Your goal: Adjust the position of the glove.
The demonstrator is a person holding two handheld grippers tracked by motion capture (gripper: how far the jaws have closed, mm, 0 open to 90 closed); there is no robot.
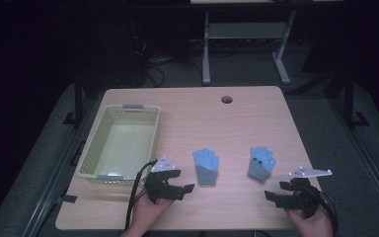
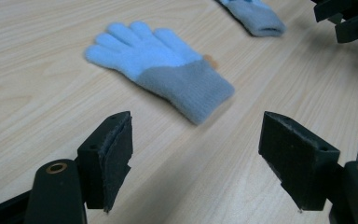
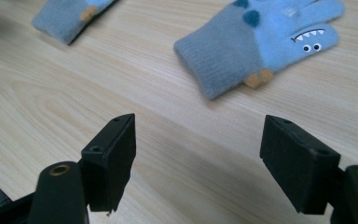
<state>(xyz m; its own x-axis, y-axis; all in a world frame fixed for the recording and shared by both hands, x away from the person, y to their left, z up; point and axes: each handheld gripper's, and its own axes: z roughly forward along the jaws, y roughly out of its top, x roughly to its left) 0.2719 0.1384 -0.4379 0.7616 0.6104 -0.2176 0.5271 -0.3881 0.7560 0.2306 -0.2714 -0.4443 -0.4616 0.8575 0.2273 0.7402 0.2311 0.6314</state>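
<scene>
Two small light-blue knit gloves with grey cuffs lie flat on the wooden table (image 1: 237, 123). The left glove (image 1: 206, 167) (image 2: 161, 67) is plain side up; the right glove (image 1: 261, 163) (image 3: 261, 42) shows a monster face with eyes and teeth. My left gripper (image 1: 177, 189) (image 2: 196, 158) sits near the front edge, just left of the left glove's cuff, jaws open and empty. Below and right of the right glove's cuff, my right gripper (image 1: 279, 197) (image 3: 198, 158) stands open with nothing between its jaws.
A pale yellow plastic basket (image 1: 120, 140) with grey handles stands empty on the table's left side. A round cable hole (image 1: 226, 99) is at the far edge. Beyond the table, a desk frame (image 1: 246, 44) stands on the dark floor.
</scene>
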